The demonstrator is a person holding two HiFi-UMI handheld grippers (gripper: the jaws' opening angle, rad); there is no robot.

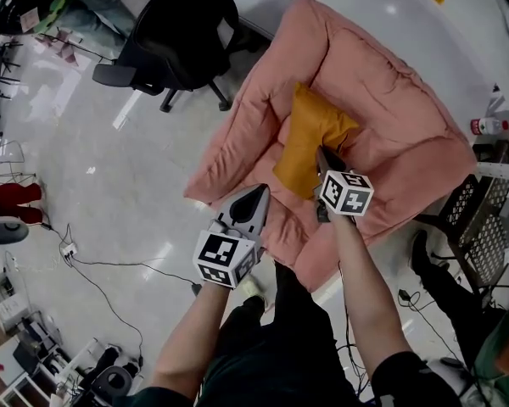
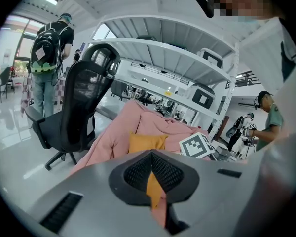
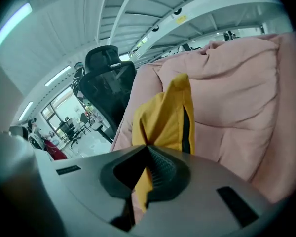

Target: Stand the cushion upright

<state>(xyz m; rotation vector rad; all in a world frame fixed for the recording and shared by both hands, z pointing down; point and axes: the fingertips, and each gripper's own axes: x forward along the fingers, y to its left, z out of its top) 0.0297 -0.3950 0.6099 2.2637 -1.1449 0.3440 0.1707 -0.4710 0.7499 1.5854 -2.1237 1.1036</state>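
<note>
The yellow cushion (image 1: pixel 310 138) leans, creased, on the pink armchair (image 1: pixel 399 100). The right gripper (image 1: pixel 323 158) pinches its edge; the left gripper (image 1: pixel 256 195) is closed and empty.

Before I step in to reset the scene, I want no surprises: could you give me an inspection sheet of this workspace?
Surface: pink padded floor lounger on a glossy grey floor.
Job's things: mustard-yellow fabric cushion on the lounger, lifted by one edge.
Clutter: black office chair beside the lounger; black mesh crate on its other side.
Grippers: right gripper shut on the cushion's edge; left gripper shut, empty, clear of the cushion.
Cables: white power strip with a black cable across the floor.
Surroundings: white shelving racks; a person with a backpack beyond the chair.
</note>
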